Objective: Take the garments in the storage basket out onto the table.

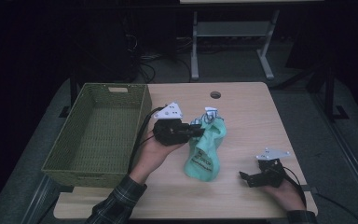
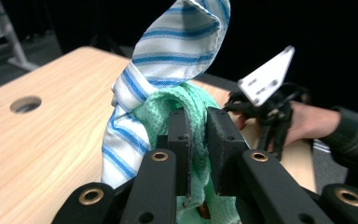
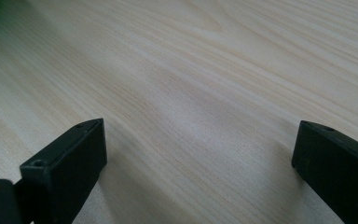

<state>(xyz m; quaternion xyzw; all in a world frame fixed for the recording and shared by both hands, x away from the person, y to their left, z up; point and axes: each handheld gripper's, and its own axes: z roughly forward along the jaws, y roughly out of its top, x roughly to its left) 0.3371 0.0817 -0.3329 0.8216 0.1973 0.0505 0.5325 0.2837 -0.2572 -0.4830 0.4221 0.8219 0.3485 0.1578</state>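
Item 1, nearest the person: right gripper (image 1: 243, 177), at about 4 o'clock on the table (image 1: 247, 112). Hand resting low on the wood, palm side down, the tool lying level and pointing toward 9 o'clock. In the right gripper view its two black jaws stand wide apart with only bare wood grain between them; nothing held.

Item 2: green cloth (image 1: 205, 151), table centre, slightly toward 5 o'clock. Soft knit with dark print near its lower end, draped from a raised upper end down onto the wood. Judged light, limp and not fragile; it will sag and fold rather than keep a shape, and a loose layer could slip from a shallow pinch. Best hold: a bunched ridge near the top, several layers together.

Item 3: left gripper (image 1: 200, 132), just left of centre. Forearm in a plaid sleeve (image 1: 116, 200) enters from 7 o'clock, wrist raised, palm cupped under the tool, jaws pointing toward 3 o'clock. The left gripper view shows its fingers (image 2: 179, 135) drawn close and pinching a gathered fold of the green cloth.

Item 4: striped cloth (image 2: 168, 60), white with blue bands, tangled with the top of the green one and standing above the pinch. Equally soft and light by judgement.

Item 5: woven basket (image 1: 98, 135), far left at 9 o'clock, well apart from both cloths.
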